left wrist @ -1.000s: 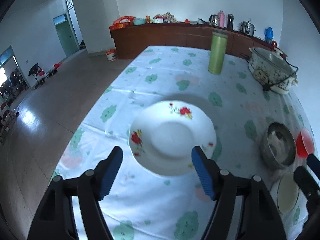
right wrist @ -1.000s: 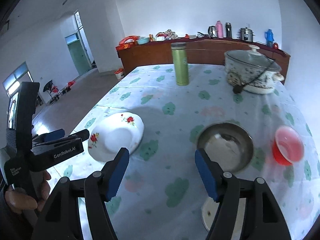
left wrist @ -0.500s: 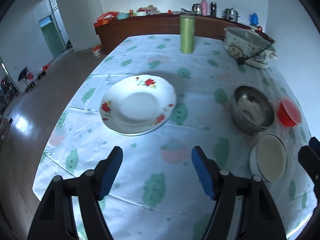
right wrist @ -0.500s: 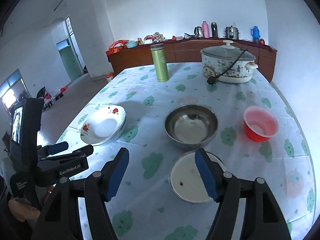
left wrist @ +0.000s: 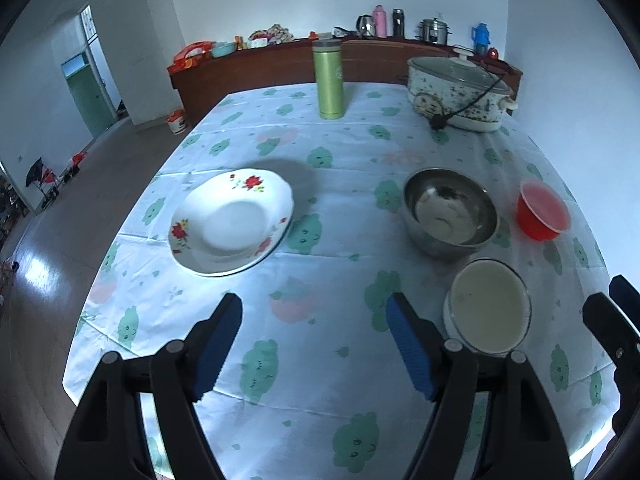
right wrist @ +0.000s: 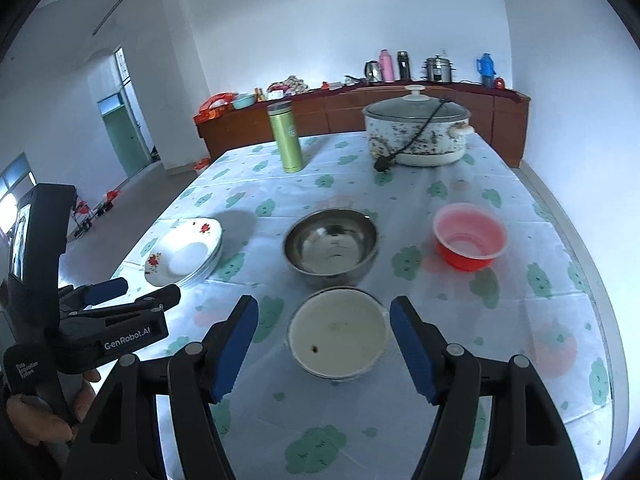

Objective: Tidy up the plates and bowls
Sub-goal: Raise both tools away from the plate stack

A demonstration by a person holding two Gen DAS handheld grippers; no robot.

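A white plate with red flowers [left wrist: 232, 222] lies on the left side of the table, and in the right wrist view the plate [right wrist: 184, 250] looks like the top of a small stack. To its right stand a steel bowl [left wrist: 450, 212] [right wrist: 331, 242], a red bowl [left wrist: 542, 210] [right wrist: 469, 236] and, nearest me, a white bowl [left wrist: 490, 308] [right wrist: 338, 334]. My left gripper [left wrist: 314, 308] hovers over bare cloth short of the plate; its jaws are opening with nothing between them. My right gripper [right wrist: 324, 308] is open, above and just short of the white bowl.
A green flask [left wrist: 329, 80] and a lidded cooker with a cord [left wrist: 456, 92] stand at the table's far end. Behind them runs a brown sideboard [right wrist: 360, 120] with kettles and flasks. A person's hand [right wrist: 36, 412] holds the left gripper [right wrist: 132, 292]. Open floor lies off the left edge.
Both grippers have drawn back toward the table's near edge. The flowered plate, close to the left jaws before, now lies farther off. The white bowl has come into view before the right jaws.
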